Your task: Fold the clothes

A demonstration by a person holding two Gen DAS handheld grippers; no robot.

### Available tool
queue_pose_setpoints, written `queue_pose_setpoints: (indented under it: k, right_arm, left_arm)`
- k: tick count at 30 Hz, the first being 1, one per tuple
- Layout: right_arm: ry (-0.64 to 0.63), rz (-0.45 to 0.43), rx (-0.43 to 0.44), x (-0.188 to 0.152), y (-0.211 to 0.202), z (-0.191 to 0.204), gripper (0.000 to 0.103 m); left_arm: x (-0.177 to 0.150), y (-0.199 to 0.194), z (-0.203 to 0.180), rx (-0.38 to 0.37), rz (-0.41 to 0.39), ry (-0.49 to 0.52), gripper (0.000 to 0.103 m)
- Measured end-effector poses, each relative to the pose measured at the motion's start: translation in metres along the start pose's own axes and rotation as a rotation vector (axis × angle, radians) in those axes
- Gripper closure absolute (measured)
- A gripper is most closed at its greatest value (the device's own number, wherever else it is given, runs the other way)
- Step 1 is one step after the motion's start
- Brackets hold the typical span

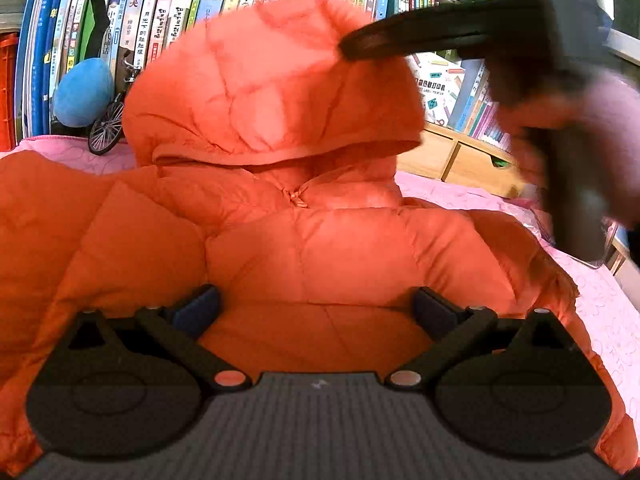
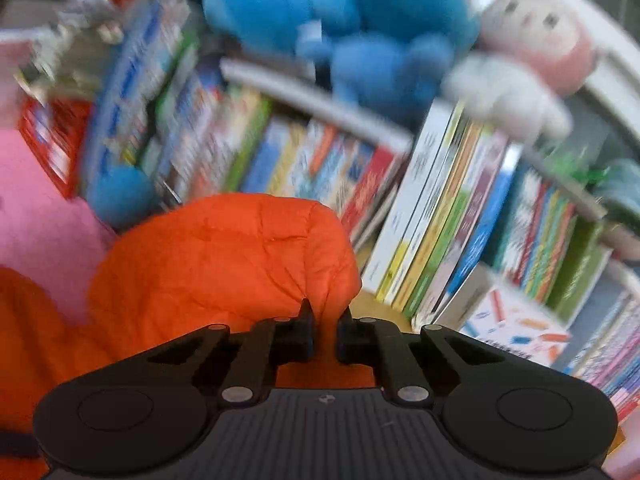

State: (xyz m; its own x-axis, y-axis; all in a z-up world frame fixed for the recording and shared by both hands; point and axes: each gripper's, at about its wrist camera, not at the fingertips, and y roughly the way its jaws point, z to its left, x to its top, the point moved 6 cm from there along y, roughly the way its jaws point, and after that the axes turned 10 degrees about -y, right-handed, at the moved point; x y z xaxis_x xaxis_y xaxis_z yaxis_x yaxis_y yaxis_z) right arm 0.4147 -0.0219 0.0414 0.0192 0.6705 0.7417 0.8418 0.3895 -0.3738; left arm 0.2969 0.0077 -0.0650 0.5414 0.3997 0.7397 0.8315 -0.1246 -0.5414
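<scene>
Right tool [image 2: 325,330] pinching hood [image 1: 272,80] of orange puffer jacket [image 1: 320,264], lifted upright; left tool [image 1: 316,312] open above its chest.

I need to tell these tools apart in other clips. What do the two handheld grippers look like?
Both look identical: the left gripper and right gripper have matte black linkage arms with round silver pivot pins, two disc-shaped housings and a grey ribbed body bearing a small pale logo. No cables show.

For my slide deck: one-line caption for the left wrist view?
Open left gripper over an orange hooded jacket while the right gripper lifts its hood.
</scene>
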Motion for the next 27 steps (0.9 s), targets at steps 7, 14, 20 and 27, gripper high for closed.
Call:
queue_pose_setpoints:
  k: [7, 14, 20, 27]
  right_arm:
    - [-0.06, -0.158, -0.064, -0.007, -0.116, 0.007, 0.092]
    - [-0.138, -0.193, -0.079, -0.055, -0.173, 0.043, 0.092]
    - [-0.152, -0.213, -0.082, -0.084, -0.198, 0.069, 0.092]
    - [-0.153, -0.207, -0.105, -0.099, -0.202, 0.083, 0.091]
  left_arm:
    - [0.021, -0.034, 0.018, -0.196, 0.016, -0.166, 0.002]
    - [0.04, -0.14, 0.05, -0.677, -0.024, -0.54, 0.0]
    - [0.058, -0.127, 0.041, -0.58, 0.009, -0.608, 0.0]
    - [0.052, -0.094, 0.036, -0.446, 0.051, -0.657, 0.0]
